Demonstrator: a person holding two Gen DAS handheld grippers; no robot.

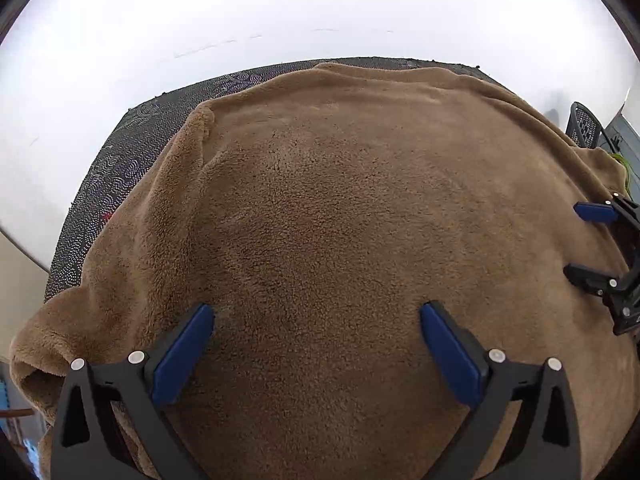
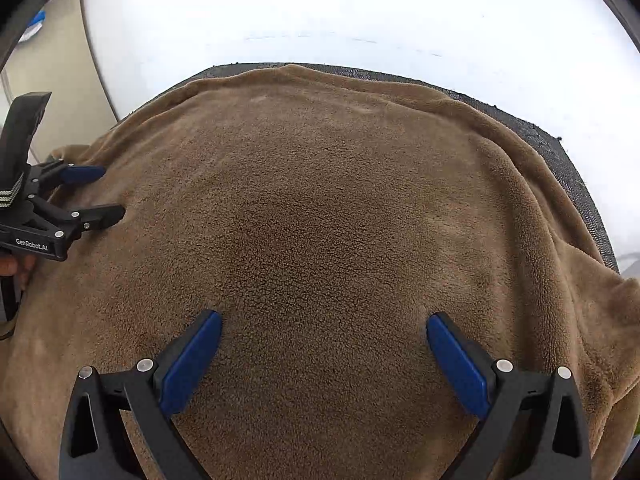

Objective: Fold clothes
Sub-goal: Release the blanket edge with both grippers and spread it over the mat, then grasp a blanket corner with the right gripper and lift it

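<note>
A brown fleece garment [image 1: 340, 208] lies spread flat over a dark dotted mat [image 1: 120, 168], filling most of both views [image 2: 340, 208]. My left gripper [image 1: 316, 312] hovers just over its near part, open, blue pads wide apart with only fleece below. It shows again at the left edge of the right wrist view [image 2: 110, 192], open, low over the cloth. My right gripper [image 2: 324, 320] is open over the near part too, nothing between its fingers; it appears at the right edge of the left wrist view [image 1: 576, 240]. A sleeve end [image 1: 36, 364] bunches at the near left.
The dotted mat [image 2: 580, 172] sticks out past the garment at the far side and corners, on a white tabletop [image 1: 280, 12]. A black mesh chair back [image 1: 586, 124] stands at the far right. A person's hand [image 2: 16, 268] holds the left gripper's handle.
</note>
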